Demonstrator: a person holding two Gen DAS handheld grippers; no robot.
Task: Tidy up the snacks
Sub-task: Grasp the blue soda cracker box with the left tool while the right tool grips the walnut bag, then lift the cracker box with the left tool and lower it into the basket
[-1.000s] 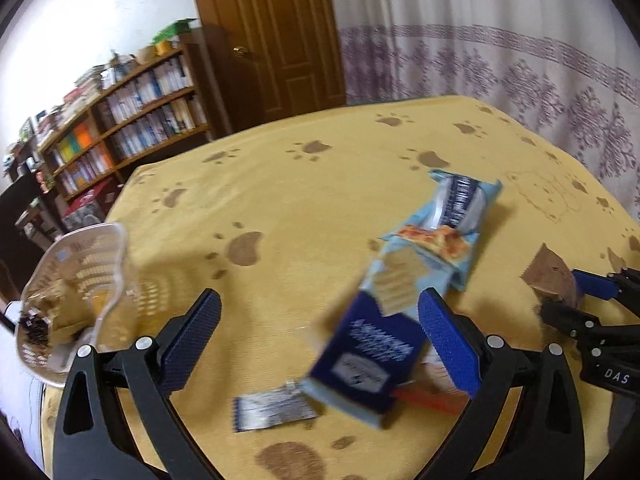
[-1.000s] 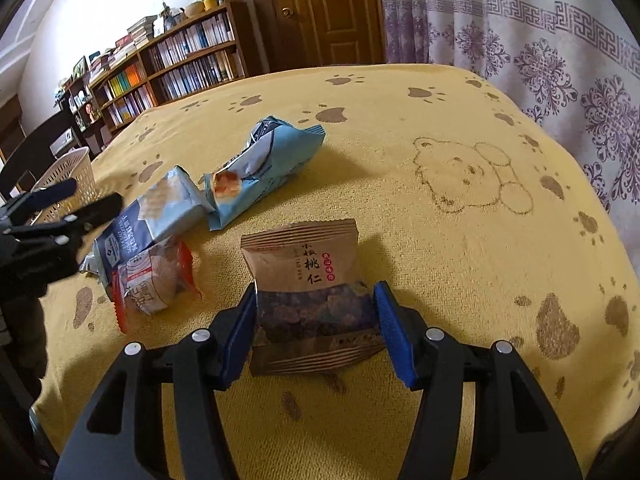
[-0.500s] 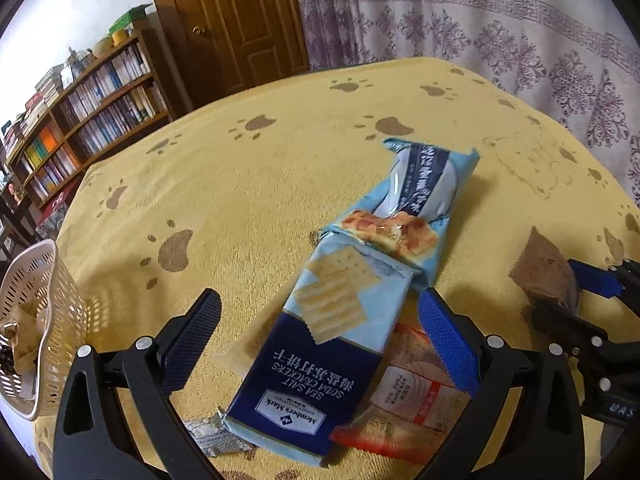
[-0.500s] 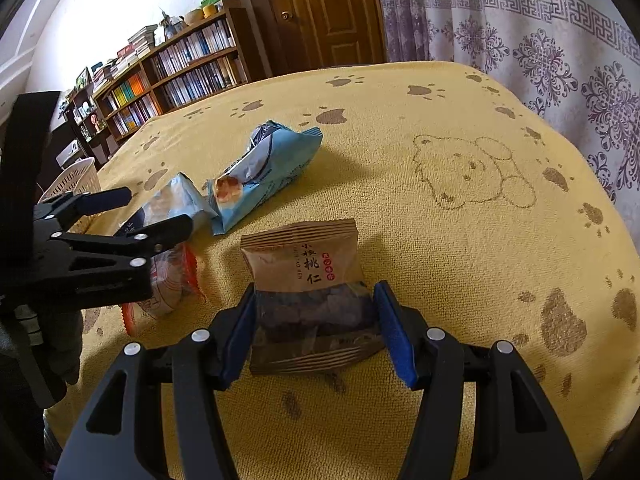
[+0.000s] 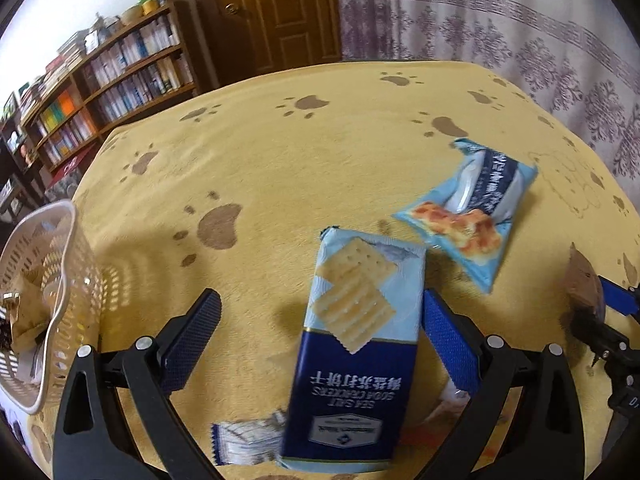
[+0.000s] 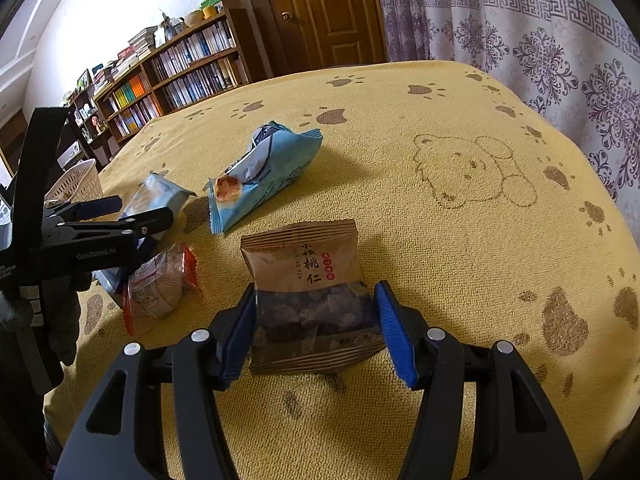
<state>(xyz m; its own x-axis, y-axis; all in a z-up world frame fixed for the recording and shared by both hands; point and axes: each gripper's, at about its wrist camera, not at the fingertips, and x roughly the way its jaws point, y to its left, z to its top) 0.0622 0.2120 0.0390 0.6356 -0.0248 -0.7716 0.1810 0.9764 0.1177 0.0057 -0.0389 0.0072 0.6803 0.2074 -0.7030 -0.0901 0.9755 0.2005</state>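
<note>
A blue and pale soda cracker pack lies on the yellow paw-print cloth between the wide-apart fingers of my left gripper, close to the right finger; that gripper is open. From the right wrist view the left gripper hovers over the cracker pack. My right gripper is shut on a brown walnut packet, held slightly above the cloth. A light blue snack bag lies beyond it. A red-edged clear packet rests by the left gripper.
A white slotted basket with a few snacks inside stands at the table's left edge. A small silver-blue wrapper lies near the left gripper's base. A bookshelf, a door and a curtain stand behind the table.
The left gripper has swung over the cracker pack, which now sits lengthwise between its open fingers, and the basket is back in its view. The right gripper and walnut packet have stayed still.
</note>
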